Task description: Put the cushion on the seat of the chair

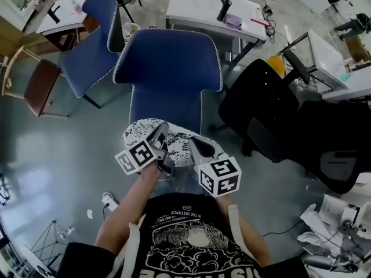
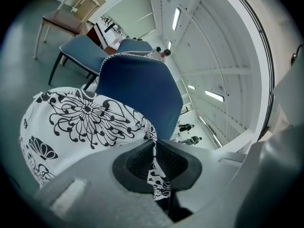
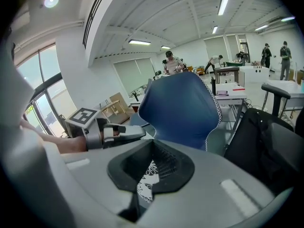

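Black-and-white floral cushion (image 1: 178, 140) hangs pinched: left gripper (image 2: 153, 145) and right gripper (image 3: 151, 148) fingers clamp its fabric. Shirt (image 1: 186, 239) print reads "IN THE DISTANCE".

Observed floral cushion (image 1: 139, 132) low before blue chair (image 1: 168, 68), left gripper (image 1: 162, 133) and right gripper (image 1: 194, 143) side by side at its near edge, black office chair (image 1: 261, 109) to the right.

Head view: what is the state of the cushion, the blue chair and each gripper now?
cushion: held by its near edge, over the front of the seat.
blue chair: upright, seat partly under the cushion.
left gripper: shut on the cushion.
right gripper: shut on the cushion.
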Available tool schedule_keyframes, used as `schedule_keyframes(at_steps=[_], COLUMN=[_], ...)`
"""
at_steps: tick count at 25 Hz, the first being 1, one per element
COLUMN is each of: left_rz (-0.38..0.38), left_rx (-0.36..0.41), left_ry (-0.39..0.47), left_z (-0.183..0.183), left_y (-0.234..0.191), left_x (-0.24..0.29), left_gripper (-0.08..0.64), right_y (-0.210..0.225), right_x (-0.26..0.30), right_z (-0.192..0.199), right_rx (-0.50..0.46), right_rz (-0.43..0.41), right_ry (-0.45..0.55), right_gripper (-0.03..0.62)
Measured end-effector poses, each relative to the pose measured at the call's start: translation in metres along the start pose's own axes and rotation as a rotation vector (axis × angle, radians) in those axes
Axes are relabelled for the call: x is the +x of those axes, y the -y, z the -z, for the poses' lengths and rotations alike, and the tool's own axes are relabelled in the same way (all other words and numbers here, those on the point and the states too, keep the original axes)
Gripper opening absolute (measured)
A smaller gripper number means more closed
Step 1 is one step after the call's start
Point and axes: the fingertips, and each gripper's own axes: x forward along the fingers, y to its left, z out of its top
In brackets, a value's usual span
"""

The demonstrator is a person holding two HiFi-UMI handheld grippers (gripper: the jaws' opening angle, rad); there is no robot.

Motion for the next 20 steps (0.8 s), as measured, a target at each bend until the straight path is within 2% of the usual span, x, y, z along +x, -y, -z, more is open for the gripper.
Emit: schedule_keyframes(at_steps=[4,10,20], left_rz=[-0.036,-0.05,-0.13], left_rx=[-0.016,-0.069,-0.106], left_ry=[0.015,0.041,0.061], left_z=[-0.008,-0.019,-0.025], left_y=[-0.009,-0.025,-0.065], left_x=[0.024,0.059,0.102], left_gripper=[0.02,0.023,0.025], right_y=[0.019,0.035,0.061], right_x=[0.022,0.058,0.092], right_z=[-0.01,-0.016,-0.015], right_rx=[-0.008,-0.027,-0.052], right_rz=[-0.041,-0.116,-0.179], right_ry=[-0.038,-0.119,-0.21], right_gripper=[-0.002,-0.002,-0.002])
